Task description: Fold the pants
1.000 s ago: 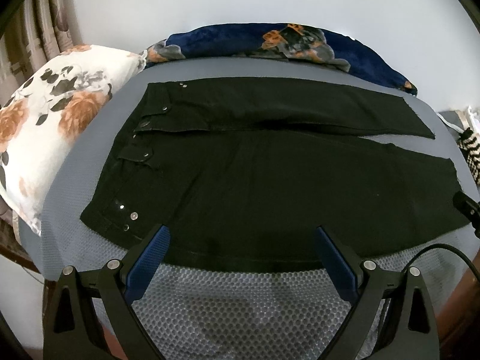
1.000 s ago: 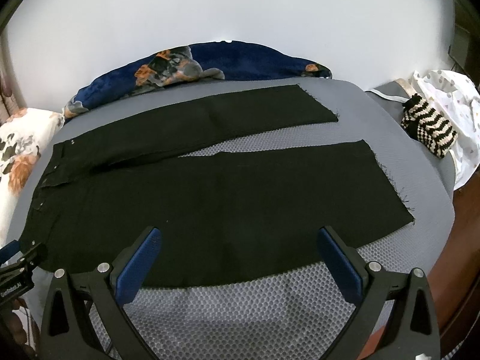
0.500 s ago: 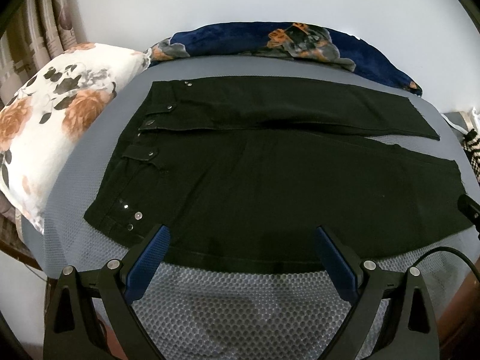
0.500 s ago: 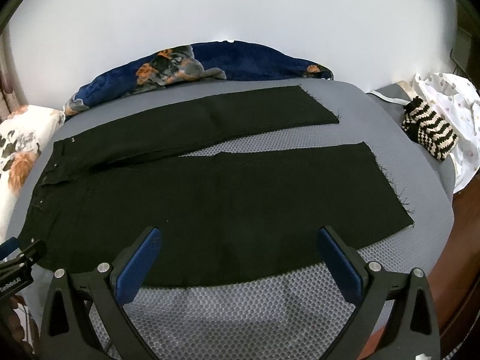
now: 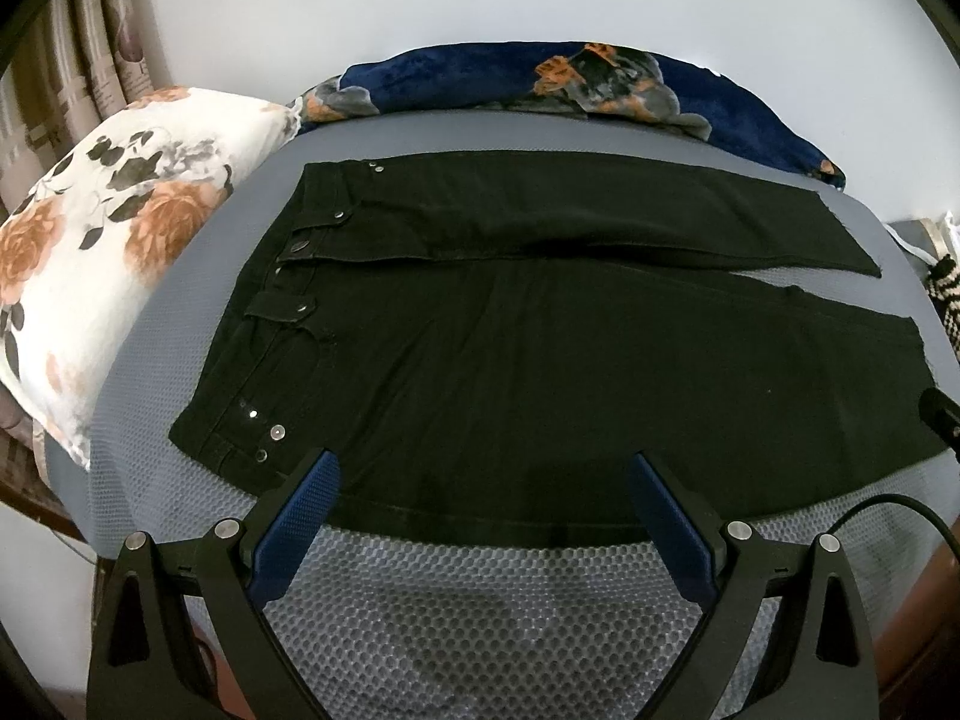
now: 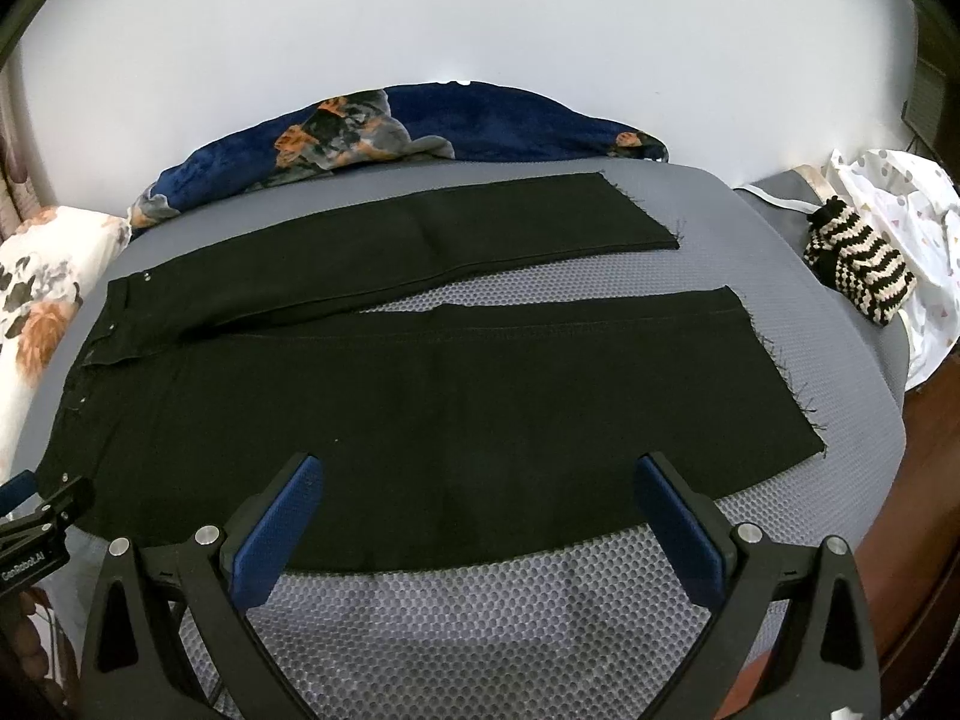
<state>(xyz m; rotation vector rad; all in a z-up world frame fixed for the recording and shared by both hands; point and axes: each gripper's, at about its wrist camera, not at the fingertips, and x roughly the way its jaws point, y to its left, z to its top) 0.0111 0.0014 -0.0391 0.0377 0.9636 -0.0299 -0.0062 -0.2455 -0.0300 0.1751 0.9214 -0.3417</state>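
Note:
Black pants (image 5: pixel 540 360) (image 6: pixel 420 408) lie flat on a grey mesh-covered bed (image 5: pixel 480 600), waistband to the left, both legs spread to the right. My left gripper (image 5: pixel 483 474) hovers open over the near edge by the waist and hip. My right gripper (image 6: pixel 477 477) hangs open above the near edge of the closer leg. Neither touches the cloth. The left gripper's body shows at the left edge of the right wrist view (image 6: pixel 36 522).
A floral white pillow (image 5: pixel 102 252) lies left of the waistband. A dark blue floral blanket (image 5: pixel 570 84) runs along the wall behind. A striped knitted item (image 6: pixel 858 264) and white cloth (image 6: pixel 900 198) sit at the right. Bare mesh (image 6: pixel 480 630) lies in front.
Both views shifted only a little; the pants sit slightly lower and closer in the left wrist view. Both grippers stay open and empty.

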